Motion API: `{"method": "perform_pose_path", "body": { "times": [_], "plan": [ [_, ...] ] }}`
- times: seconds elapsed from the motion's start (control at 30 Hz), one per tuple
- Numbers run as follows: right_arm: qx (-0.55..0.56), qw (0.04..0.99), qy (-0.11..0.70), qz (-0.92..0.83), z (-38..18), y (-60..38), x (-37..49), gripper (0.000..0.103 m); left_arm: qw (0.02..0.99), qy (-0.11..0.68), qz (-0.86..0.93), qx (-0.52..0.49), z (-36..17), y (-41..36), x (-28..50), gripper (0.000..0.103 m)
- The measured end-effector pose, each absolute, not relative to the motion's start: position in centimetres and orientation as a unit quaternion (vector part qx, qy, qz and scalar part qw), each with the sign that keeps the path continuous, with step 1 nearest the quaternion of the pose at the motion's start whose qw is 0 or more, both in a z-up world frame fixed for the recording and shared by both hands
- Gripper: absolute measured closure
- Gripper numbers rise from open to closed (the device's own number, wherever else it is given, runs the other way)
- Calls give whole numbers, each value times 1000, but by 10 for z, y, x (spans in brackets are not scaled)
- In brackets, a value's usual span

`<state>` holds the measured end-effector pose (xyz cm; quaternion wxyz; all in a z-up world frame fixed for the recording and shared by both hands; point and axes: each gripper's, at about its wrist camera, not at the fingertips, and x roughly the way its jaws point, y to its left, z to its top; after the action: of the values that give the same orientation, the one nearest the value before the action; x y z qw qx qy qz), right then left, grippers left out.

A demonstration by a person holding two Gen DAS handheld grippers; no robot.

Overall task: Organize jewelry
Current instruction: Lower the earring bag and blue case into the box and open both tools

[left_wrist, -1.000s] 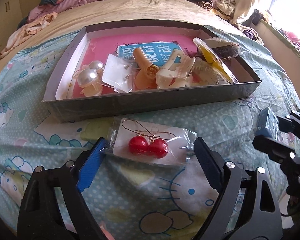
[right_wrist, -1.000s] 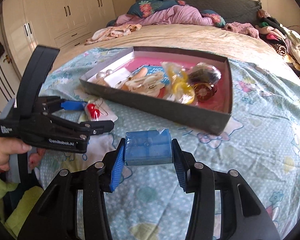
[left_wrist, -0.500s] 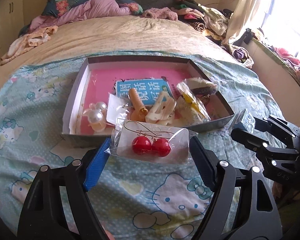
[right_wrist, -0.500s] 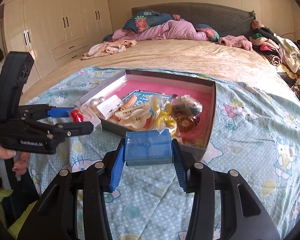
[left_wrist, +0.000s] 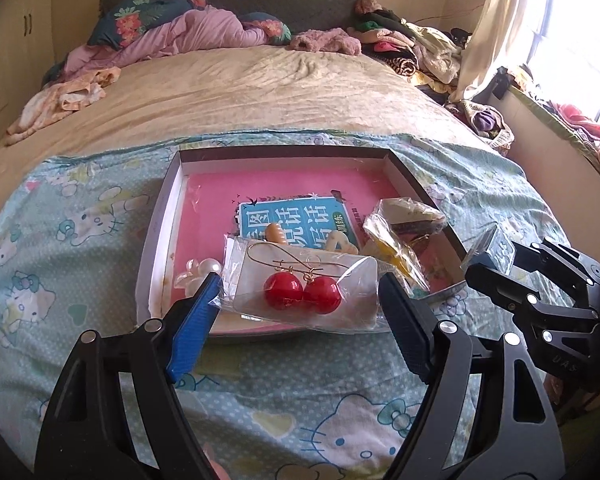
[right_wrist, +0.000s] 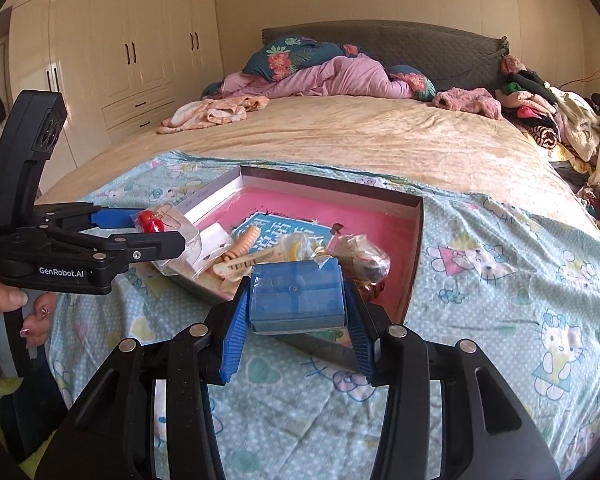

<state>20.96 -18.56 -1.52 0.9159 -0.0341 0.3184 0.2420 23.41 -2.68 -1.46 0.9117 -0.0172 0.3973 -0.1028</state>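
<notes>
Both grippers lifted above tray (left_wrist: 159, 240); left jaws pinch earring packet (left_wrist: 300, 288), right jaws clamp blue box (right_wrist: 297, 294)

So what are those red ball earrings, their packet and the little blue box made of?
Red ball earrings: glossy beads, plastic or glass by their highlights, on thin gold-coloured wire hooks. Packet: clear, crinkly plastic film that glints, with a white card inside. Blue box: translucent hard plastic, likely film-wrapped, judging by the wrinkled top corner.
</notes>
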Motion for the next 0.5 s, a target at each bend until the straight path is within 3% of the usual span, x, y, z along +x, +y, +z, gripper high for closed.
{"method": "perform_pose_path", "body": {
  "times": [0.5],
  "plan": [
    [-31,916,334,221,-30,-194,239,60,906,412,-98,-17,-30,-27,254,31]
  ]
}}
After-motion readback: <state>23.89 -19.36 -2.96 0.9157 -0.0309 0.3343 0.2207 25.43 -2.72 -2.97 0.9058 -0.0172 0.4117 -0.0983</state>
